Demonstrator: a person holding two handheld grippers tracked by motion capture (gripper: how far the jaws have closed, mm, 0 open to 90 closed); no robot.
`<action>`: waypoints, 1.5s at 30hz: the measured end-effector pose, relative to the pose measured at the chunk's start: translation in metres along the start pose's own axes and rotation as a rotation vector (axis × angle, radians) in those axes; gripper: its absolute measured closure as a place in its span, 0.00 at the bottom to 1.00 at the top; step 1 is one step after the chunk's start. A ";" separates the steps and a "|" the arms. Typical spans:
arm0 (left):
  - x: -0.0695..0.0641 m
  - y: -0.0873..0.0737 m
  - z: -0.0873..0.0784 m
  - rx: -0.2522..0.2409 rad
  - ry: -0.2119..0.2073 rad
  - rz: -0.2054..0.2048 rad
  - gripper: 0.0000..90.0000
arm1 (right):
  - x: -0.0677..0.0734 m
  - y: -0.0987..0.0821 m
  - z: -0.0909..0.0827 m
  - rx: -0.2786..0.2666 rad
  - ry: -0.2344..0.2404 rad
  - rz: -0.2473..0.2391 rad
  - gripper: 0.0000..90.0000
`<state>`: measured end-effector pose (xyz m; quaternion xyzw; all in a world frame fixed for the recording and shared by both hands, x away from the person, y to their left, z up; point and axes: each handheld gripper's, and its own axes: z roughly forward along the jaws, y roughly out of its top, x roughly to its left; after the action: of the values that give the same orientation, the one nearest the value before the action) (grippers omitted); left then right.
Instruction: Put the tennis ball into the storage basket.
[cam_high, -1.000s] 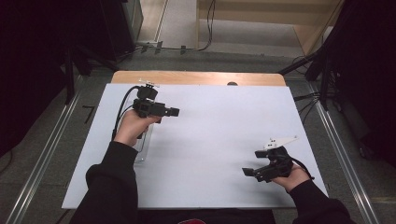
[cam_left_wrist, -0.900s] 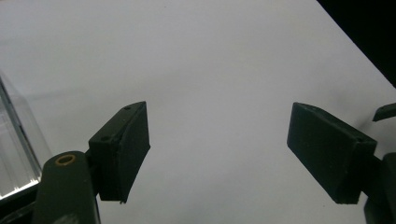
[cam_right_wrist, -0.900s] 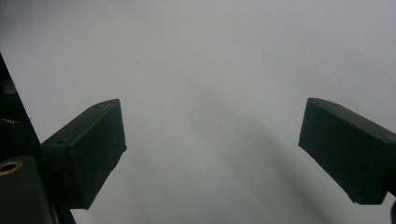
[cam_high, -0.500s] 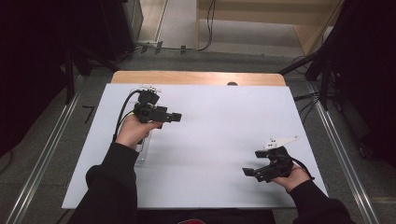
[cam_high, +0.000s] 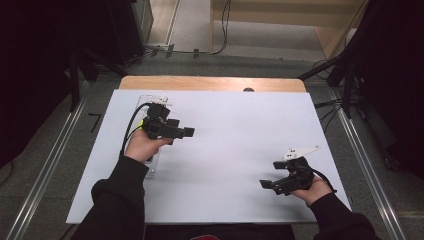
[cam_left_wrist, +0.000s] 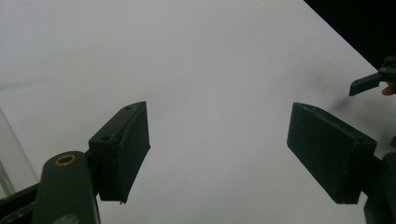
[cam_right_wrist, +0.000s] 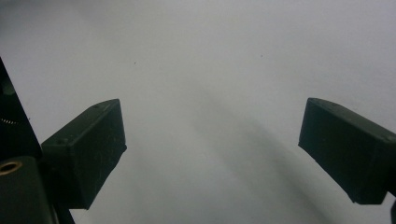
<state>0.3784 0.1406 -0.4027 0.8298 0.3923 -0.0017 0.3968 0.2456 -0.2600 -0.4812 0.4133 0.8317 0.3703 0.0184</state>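
Observation:
No task object lies between the jaws of either gripper. In the high view my left gripper (cam_high: 186, 132) hovers over the left half of the white board (cam_high: 235, 130) and points right; its jaws stand wide apart with nothing in them. My right gripper (cam_high: 271, 174) rests low at the near right, pointing left, and is also open and empty. The left gripper view (cam_left_wrist: 217, 116) has bare white board between the jaws, and the other gripper's jaw (cam_left_wrist: 369, 83) shows far off at the right edge. The right gripper view (cam_right_wrist: 212, 112) looks onto plain white board.
A clear plastic strip or tube (cam_high: 150, 162) lies along the board's left side under my left hand, its curved edge (cam_left_wrist: 9, 149) visible in the left gripper view. A wooden table edge (cam_high: 210, 83) runs behind the board. Metal rails and cables flank the table.
My left gripper has drifted a little toward the person and to the right. The right gripper has stayed in place.

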 end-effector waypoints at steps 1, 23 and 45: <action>0.000 -0.001 0.000 0.001 0.002 0.002 0.24 | 0.000 0.000 0.000 0.000 0.000 0.000 0.06; -0.002 -0.031 -0.002 0.012 -0.045 0.011 0.24 | -0.001 0.000 0.000 0.004 -0.003 0.002 0.06; -0.016 -0.060 -0.005 0.012 -0.054 0.038 0.24 | -0.004 -0.001 0.000 -0.006 0.007 0.041 0.06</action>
<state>0.3267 0.1555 -0.4335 0.8393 0.3654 -0.0189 0.4022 0.2480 -0.2635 -0.4825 0.4289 0.8219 0.3747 0.0092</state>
